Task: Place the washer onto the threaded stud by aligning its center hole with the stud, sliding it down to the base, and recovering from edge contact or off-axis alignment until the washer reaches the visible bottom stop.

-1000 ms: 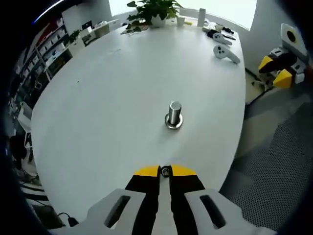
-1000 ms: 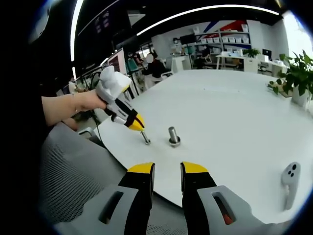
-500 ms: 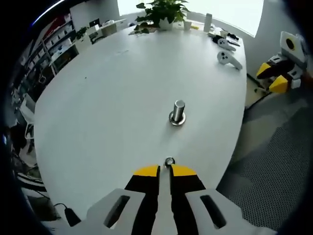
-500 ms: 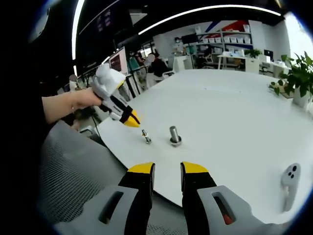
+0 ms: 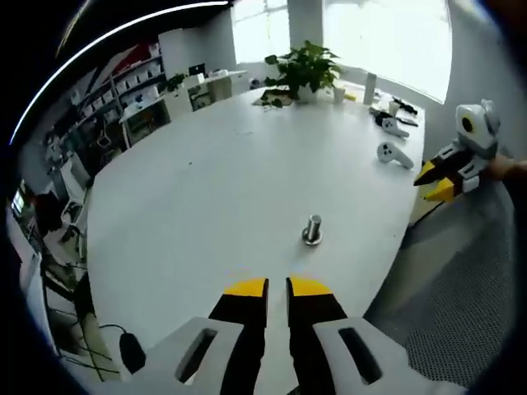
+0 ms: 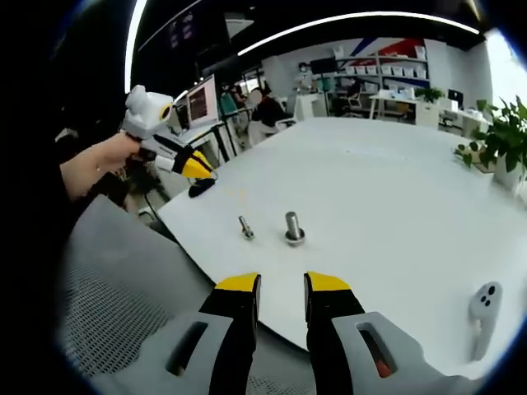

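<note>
The threaded stud [image 6: 293, 228] stands upright on its round base near the front of the white table [image 6: 387, 189]; it is also in the left gripper view [image 5: 312, 230]. A small metal washer [image 6: 245, 227] rests on the table just left of the stud, apart from it. My left gripper [image 6: 196, 167] is held in a hand up and to the left, off the table edge and well away from the washer. Its jaws [image 5: 277, 288] stand close together with nothing between them. My right gripper [image 6: 282, 284] is open and empty, short of the stud; in the left gripper view it [image 5: 438, 179] hangs beyond the table's right edge.
Two white handheld controllers [image 5: 394, 154] and a potted plant [image 5: 301, 69] sit at the far end of the table. One controller [image 6: 484, 306] lies at the right. A grey carpeted floor [image 5: 461, 313] lies beside the table. Desks and shelves stand behind.
The left gripper has let go of the washer and drawn back and up off the table edge. The washer stays beside the stud. The right gripper has hardly moved.
</note>
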Tool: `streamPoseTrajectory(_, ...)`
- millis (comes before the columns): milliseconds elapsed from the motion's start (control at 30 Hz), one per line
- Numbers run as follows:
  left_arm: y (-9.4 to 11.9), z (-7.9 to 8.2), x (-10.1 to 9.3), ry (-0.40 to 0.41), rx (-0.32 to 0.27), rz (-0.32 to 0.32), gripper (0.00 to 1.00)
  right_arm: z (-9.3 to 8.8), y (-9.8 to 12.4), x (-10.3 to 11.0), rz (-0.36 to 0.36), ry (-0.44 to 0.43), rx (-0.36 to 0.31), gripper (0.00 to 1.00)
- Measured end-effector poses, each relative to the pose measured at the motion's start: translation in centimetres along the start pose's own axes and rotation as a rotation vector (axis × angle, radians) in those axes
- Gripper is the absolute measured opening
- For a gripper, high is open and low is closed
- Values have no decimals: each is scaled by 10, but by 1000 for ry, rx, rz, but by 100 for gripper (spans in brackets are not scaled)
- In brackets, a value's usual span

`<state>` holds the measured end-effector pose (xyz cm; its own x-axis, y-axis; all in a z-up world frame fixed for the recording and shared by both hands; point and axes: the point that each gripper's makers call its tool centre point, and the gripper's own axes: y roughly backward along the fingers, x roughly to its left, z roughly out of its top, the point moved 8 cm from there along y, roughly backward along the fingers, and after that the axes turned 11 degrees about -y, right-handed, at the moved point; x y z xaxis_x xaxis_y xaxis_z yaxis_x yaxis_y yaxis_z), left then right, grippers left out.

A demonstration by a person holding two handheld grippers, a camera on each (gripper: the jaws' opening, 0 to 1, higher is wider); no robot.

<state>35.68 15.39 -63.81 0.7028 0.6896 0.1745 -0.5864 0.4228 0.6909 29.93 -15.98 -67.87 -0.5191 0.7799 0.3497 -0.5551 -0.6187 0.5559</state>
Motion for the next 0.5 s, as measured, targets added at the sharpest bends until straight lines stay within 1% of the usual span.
streamPoseTrajectory(67,12,-2,3,40,-38,33,6,0,0,0,-6,3,2,23)
streamPoseTrajectory(100,19,-4,5,59,-66,58,6,0,0,0,-7,4,5,23)
streamPoseTrajectory(133,24,-5,6,72,-84,74,6,-1,1,0,-9,3,7,23)
streamPoseTrajectory(167,32,-7,7,84,-118,100,7,-1,1,0,-11,3,10,23)
streamPoseTrajectory(200,35,-8,8,87,-131,110,8,-1,1,0,-10,3,10,23)
streamPoseTrajectory(233,42,-10,9,98,-168,135,9,-1,1,0,-10,4,10,23)
streamPoseTrajectory(267,47,-12,10,109,-192,154,12,-1,1,0,-10,8,11,23)
streamPoseTrajectory(300,55,-14,13,117,-237,196,16,-1,1,0,-10,13,12,23)
streamPoseTrajectory(333,60,-15,14,130,-268,215,19,-1,1,1,-9,16,14,23)
streamPoseTrajectory(367,67,-19,13,166,-298,233,21,-1,1,1,-9,17,14,23)
streamPoseTrajectory(400,70,-22,13,186,-315,241,21,-1,1,1,-7,16,14,23)
streamPoseTrajectory(467,79,-29,14,212,-366,268,22,-1,1,1,-7,25,15,23)
streamPoseTrajectory(500,83,-36,16,221,-382,277,23,-1,1,1,-6,29,16,23)
